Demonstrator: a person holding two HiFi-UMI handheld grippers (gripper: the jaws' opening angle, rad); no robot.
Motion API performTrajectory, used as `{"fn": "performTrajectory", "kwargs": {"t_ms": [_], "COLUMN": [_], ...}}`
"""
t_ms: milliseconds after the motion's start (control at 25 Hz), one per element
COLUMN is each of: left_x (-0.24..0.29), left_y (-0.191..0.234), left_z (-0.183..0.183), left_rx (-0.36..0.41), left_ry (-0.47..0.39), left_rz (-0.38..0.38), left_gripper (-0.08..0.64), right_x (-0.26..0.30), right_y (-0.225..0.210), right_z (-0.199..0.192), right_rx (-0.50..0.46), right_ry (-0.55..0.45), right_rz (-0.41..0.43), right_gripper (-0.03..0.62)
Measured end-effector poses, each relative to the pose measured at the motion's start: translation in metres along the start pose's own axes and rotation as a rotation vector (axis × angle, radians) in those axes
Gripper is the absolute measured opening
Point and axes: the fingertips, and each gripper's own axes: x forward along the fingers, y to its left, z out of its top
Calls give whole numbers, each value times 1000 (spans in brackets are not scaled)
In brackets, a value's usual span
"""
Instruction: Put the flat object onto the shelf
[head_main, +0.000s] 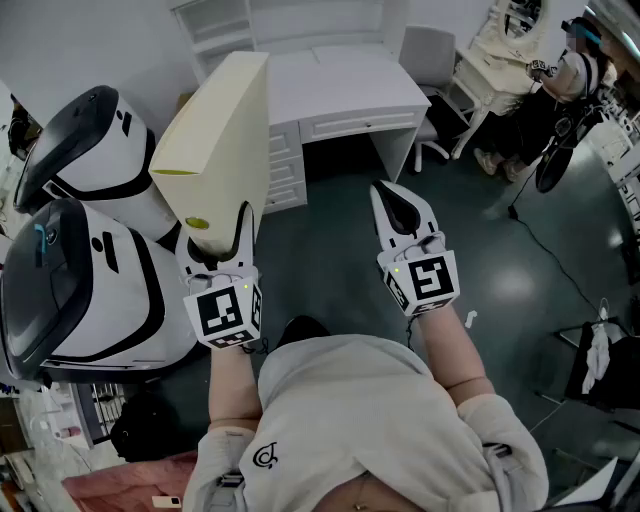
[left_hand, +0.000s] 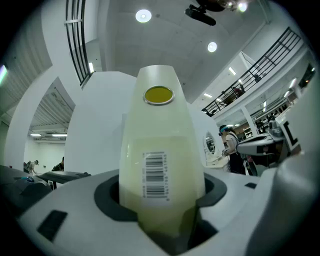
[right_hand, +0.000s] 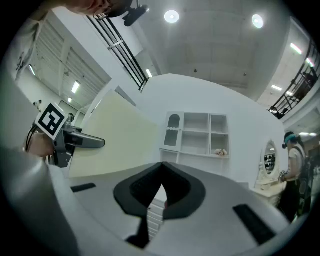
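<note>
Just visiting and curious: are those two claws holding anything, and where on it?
The left gripper clamps the pale yellow flat box by its narrow lower end, near the barcode label. The right gripper is shut and holds nothing.

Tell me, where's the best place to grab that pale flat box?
Hold the flat box by its bar-coded end, pads on the broad faces, from below, like the left gripper. Its thinness fits the jaws; its faces are too wide.
</note>
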Motion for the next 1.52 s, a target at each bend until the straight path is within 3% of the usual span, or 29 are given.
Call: {"fn": "performTrajectory", "kwargs": {"t_ms": [400, 640, 880, 1160, 1520], "left_x": [11, 19, 46, 116, 249], "left_y": [-7, -9, -8, 2, 48], "left_z": [-6, -10, -20, -35, -35], "left_rx": [-2, -4, -3, -4, -36], "left_ry": [9, 22, 30, 14, -4], "left_rz": [-22, -31, -59, -96, -134], "left_gripper": [299, 302, 304, 302, 302], "right_x": [5, 7, 19, 73, 203], "right_y": [-7, -20, -30, -70, -106], "right_z": [-6, -24, -40, -61, -67], "right_rx": [20, 122, 141, 155, 112], "right_ry": [2, 44, 71, 90, 116], "right_rz": [-1, -47, -69, -131, -147], "right_gripper": [6, 6, 6, 8, 8]}}
